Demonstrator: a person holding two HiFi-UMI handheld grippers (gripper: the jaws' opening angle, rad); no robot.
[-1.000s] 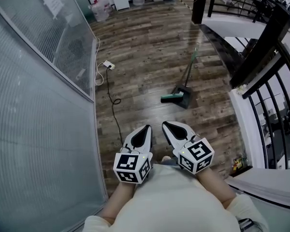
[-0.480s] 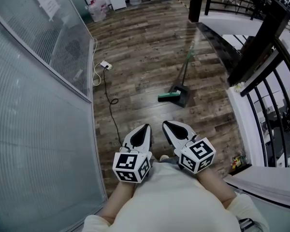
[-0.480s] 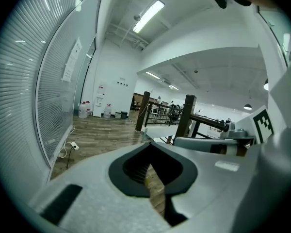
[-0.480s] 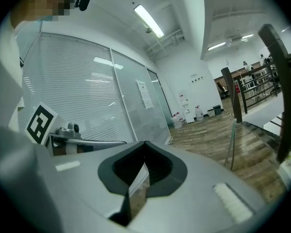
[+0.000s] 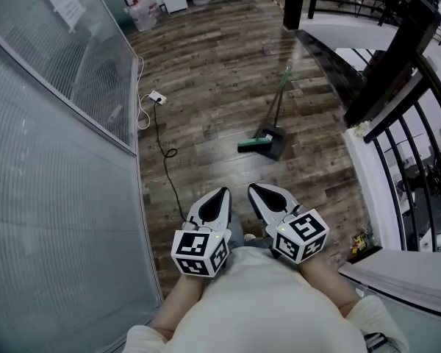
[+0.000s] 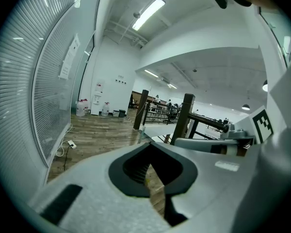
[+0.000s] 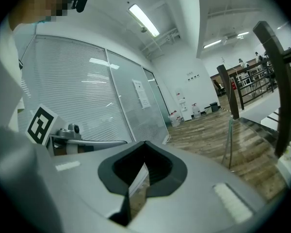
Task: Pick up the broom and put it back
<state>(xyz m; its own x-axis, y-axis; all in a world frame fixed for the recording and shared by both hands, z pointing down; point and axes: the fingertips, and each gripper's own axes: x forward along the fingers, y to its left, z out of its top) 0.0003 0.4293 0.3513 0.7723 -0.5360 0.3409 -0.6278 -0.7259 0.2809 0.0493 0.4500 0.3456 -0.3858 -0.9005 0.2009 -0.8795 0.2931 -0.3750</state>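
The broom [image 5: 273, 109] stands near-upright on the wood floor, its green head beside a dark dustpan [image 5: 272, 143], at about one o'clock from the grippers and well apart from them. The left gripper [image 5: 220, 197] and right gripper [image 5: 256, 191] each have their fingers pressed together on nothing. If they arrive shut, they will likely knock the thin handle over instead of taking it. A pinch too high could let the head swing into the dustpan. The cable [image 5: 169, 153] at ten o'clock could catch a foot.
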